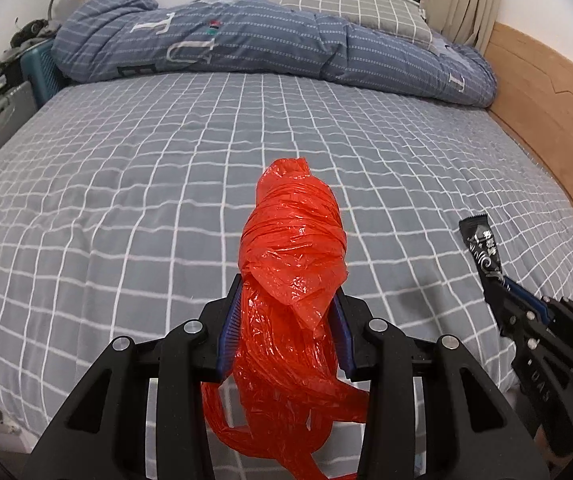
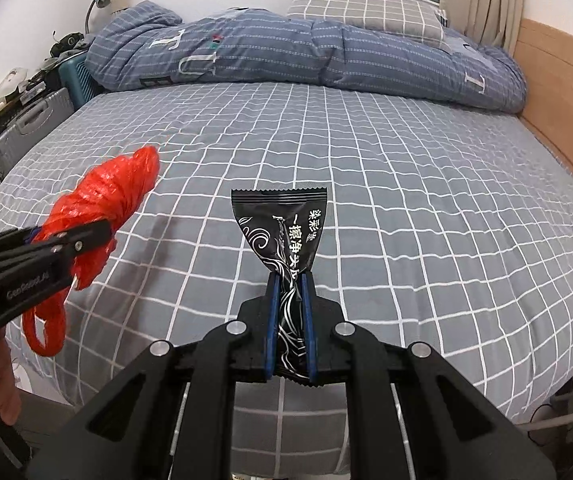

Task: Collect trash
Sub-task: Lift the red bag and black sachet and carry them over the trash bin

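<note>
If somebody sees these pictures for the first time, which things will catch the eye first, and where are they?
First the red bag, bunched between the left gripper's fingers above the checked bed. Next the black wrapper, pinched flat by the right gripper near the bed's front edge. Behind, a blue quilt lies rolled along the far side.

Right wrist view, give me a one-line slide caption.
Right gripper pinches a black sachet above the checked bed, while the left gripper holds a red plastic bag.
</note>
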